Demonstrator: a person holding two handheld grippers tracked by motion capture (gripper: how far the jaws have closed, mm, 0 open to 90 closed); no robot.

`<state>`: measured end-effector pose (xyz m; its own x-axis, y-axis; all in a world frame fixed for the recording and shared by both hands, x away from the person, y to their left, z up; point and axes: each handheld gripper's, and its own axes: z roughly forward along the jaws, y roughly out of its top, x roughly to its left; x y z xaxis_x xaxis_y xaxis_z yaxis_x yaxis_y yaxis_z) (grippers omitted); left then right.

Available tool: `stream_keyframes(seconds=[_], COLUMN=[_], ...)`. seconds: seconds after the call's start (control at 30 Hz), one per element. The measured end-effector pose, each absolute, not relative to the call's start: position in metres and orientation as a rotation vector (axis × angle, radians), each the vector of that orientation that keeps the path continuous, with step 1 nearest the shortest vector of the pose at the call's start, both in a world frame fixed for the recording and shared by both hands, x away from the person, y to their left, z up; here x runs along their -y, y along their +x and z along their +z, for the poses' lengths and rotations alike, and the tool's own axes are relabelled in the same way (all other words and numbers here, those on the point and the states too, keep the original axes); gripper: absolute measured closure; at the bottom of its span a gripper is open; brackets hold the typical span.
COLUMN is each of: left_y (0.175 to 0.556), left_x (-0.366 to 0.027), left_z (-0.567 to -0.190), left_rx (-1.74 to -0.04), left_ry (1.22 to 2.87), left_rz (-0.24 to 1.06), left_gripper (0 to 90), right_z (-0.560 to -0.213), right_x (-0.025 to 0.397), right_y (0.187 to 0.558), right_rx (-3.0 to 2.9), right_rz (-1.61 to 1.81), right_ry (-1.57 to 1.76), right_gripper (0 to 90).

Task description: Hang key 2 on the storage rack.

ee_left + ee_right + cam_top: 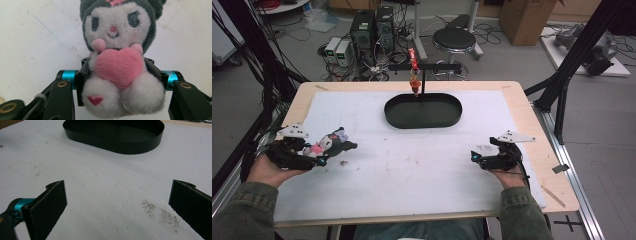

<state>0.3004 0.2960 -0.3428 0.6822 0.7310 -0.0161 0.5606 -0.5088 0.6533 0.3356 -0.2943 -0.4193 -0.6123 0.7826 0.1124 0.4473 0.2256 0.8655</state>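
The plush (117,62), grey-hooded and hugging a pink heart, sits between the jaws of the left gripper (319,156), which are clamped on its sides, over the left part of the white mat (412,165) on the counter (522,107). The right gripper (477,157) rests at the mat's right, jaws wide apart. A black oval tray (422,122) lies farther back, centre.

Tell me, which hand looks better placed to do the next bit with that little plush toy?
Probably the left. The left gripper is shut on the plush toy, so it could carry it on, perhaps toward the black oval tray. The right gripper is open, holding nothing.
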Motion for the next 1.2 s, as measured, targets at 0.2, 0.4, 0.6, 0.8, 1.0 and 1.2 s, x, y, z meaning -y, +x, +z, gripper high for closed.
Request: stream_keyframes(seconds=[0.2,0.4,0.6,0.8,1.0,1.2], left_y=[0.310,0.325,0.337,0.349,0.368,0.393], left_x=[-0.287,-0.270,-0.256,-0.246,-0.225,-0.206], left_z=[-0.339,-0.332,-0.321,-0.307,-0.295,-0.282], left_rx=[-0.961,-0.912,-0.872,-0.849,-0.817,-0.800], left_ry=[2.242,2.273,2.296,2.270,2.272,2.273], left_rz=[0.340,0.330,0.340,0.371,0.388,0.385], left_gripper=[47.2,47.3,47.3,47.4,47.5,47.5], right_z=[-0.420,-0.420,-0.420,-0.420,-0.420,-0.421], right_x=[0.294,0.294,0.294,0.295,0.293,0.293], right_y=[0.337,0.336,0.336,0.337,0.337,0.339], right_rx=[-2.158,-2.160,-2.159,-2.159,-2.166,-2.165], right_rz=[1.339,1.338,1.341,1.340,1.337,1.334], right_ry=[1.131,1.133,1.139,1.137,1.131,1.131], right_gripper=[0.8,0.7,0.8,0.8,0.8,0.8])
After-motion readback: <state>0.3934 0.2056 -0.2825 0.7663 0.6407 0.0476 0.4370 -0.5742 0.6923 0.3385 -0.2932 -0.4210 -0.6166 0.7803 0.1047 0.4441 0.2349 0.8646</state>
